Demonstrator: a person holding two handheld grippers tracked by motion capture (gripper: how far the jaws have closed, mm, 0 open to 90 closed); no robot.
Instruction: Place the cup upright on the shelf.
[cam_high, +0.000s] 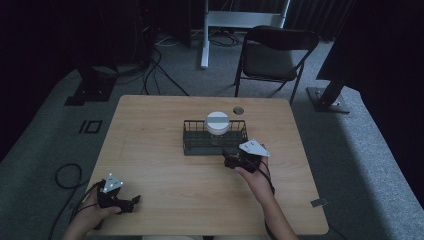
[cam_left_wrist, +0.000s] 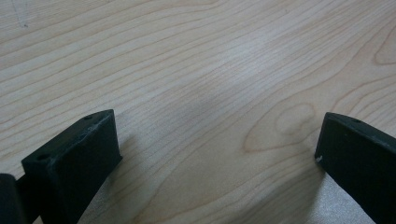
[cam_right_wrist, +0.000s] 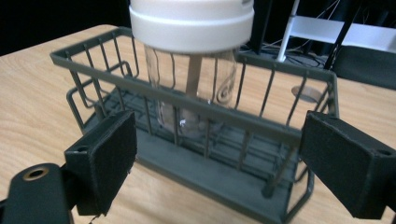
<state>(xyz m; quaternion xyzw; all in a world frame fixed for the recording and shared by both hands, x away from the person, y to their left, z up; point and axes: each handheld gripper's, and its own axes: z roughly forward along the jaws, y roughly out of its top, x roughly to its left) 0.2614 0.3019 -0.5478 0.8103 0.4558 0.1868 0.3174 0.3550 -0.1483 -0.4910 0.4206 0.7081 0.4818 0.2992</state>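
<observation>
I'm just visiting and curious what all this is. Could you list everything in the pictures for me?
Table: one, light wood, centre of the high view.
Wire basket: one, dark grey-green, on the table's far middle.
Jar: one, clear with a white lid, standing upright in the basket.
Round hole: one, dark, in the tabletop behind the basket.
Folding chair: one, black, on the floor beyond the table.
White stand: one, on the floor, far side.
Cables: several, black, on the grey carpet.
Left tool: one, black, open, near the table's near left edge.
Right tool: one, black, open, just in front of the basket.
</observation>
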